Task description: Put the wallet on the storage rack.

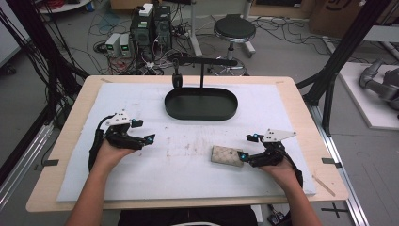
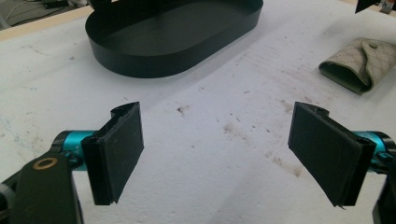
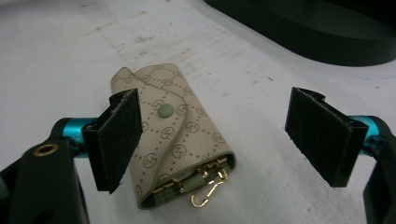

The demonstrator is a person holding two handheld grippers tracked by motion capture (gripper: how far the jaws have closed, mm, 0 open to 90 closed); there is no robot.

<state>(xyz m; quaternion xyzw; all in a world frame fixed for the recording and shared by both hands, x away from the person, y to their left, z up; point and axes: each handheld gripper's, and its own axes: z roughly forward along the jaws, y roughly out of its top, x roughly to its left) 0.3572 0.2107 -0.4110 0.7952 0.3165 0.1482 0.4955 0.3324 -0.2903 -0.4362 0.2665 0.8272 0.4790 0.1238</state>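
A beige patterned key pouch (image 1: 227, 156) (image 3: 173, 135) (image 2: 357, 63) with a snap flap lies flat on the white mat, gold hooks showing at its open end. My right gripper (image 1: 248, 147) (image 3: 215, 140) is open right at the pouch's right end; in the right gripper view the left pad (image 3: 114, 140) overlaps the pouch's edge and the other jaw stands clear over bare mat. My left gripper (image 1: 142, 131) (image 2: 217, 154) is open over bare mat at the left, nothing between its pads. A black oval tray (image 1: 201, 103) (image 2: 173, 35) (image 3: 299, 28) sits at the far middle.
A black stand with a horizontal arm (image 1: 203, 62) rises behind the tray. The white mat (image 1: 188, 141) covers most of the wooden table (image 1: 61, 141). Beyond the table are a stool (image 1: 234, 29), computer boxes and cables on the floor.
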